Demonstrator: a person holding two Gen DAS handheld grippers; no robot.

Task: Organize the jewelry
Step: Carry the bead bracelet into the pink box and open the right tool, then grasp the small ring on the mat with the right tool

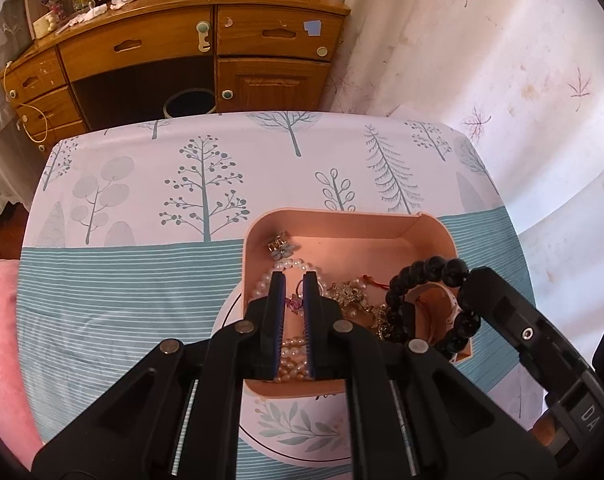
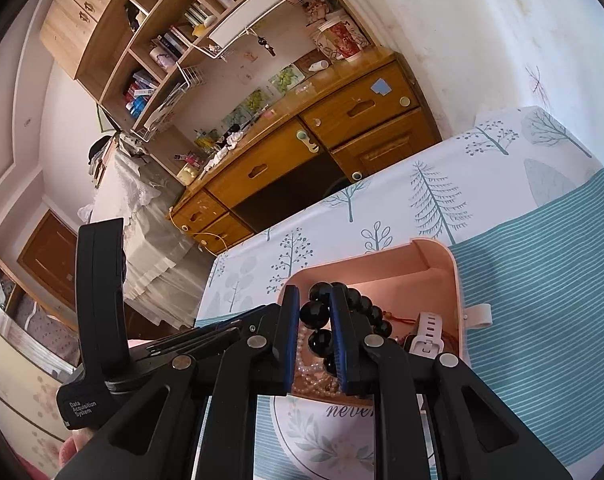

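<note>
Right tool (image 2: pixel 315 318), nearly closed, grips the black bead bracelet (image 1: pixel 425 300) above the pink box (image 1: pixel 341 220) on the bench; left tool (image 1: pixel 293 280), narrowly parted and holding nothing, hovers over the pearl strands (image 1: pixel 292 364).

Home bedroom. Wooden desk (image 1: pixel 206 36) with drawers and a cupboard door stands against the wall, its top cluttered with cosmetics and small bottles. Bookshelf hutch (image 2: pixel 174 40) above it holds books, boxes and a wire basket. Maple-leaf wallpaper (image 1: pixel 501 60), lace drape (image 2: pixel 142 216) at the left, wooden door (image 2: pixel 48 256) beyond it. Surface (image 1: pixel 122 272) wears a tree-print cloth; pink jewelry box (image 1: pixel 341 232) sits near its right edge
</note>
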